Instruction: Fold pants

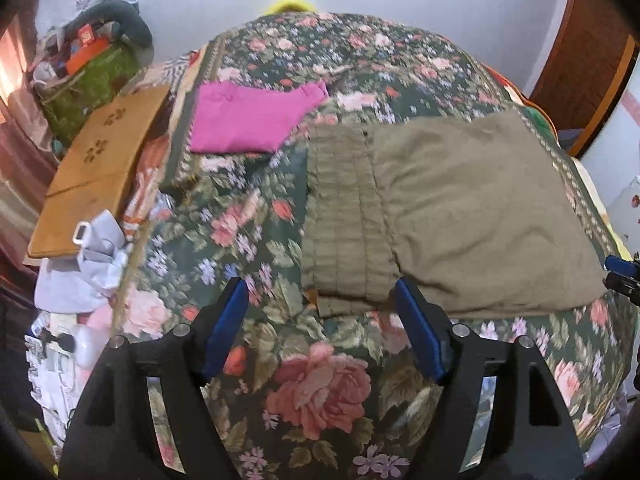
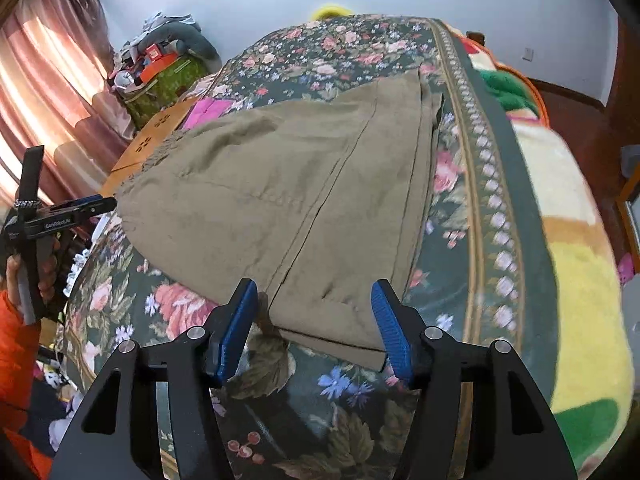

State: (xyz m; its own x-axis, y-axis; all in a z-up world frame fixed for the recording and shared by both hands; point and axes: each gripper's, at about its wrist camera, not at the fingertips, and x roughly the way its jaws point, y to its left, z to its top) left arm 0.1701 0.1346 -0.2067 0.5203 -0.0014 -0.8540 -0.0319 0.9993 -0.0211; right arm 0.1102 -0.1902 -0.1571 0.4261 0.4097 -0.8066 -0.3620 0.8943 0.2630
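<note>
Olive-khaki pants (image 1: 460, 216) lie folded flat on the floral bedspread (image 1: 312, 384), elastic waistband to the left in the left wrist view. My left gripper (image 1: 320, 300) is open and empty, its blue pads just short of the waistband's near edge. In the right wrist view the pants (image 2: 280, 200) stretch away with the leg hems nearest. My right gripper (image 2: 314, 304) is open, its blue pads on either side of the hem corner, holding nothing. The left gripper also shows at the left of the right wrist view (image 2: 96, 204).
A folded magenta garment (image 1: 248, 120) lies farther back on the bed. A wooden board (image 1: 100, 168) and a green bag full of clutter (image 1: 92, 76) sit at the left. A colourful blanket (image 2: 568, 248) runs along the bed's right edge.
</note>
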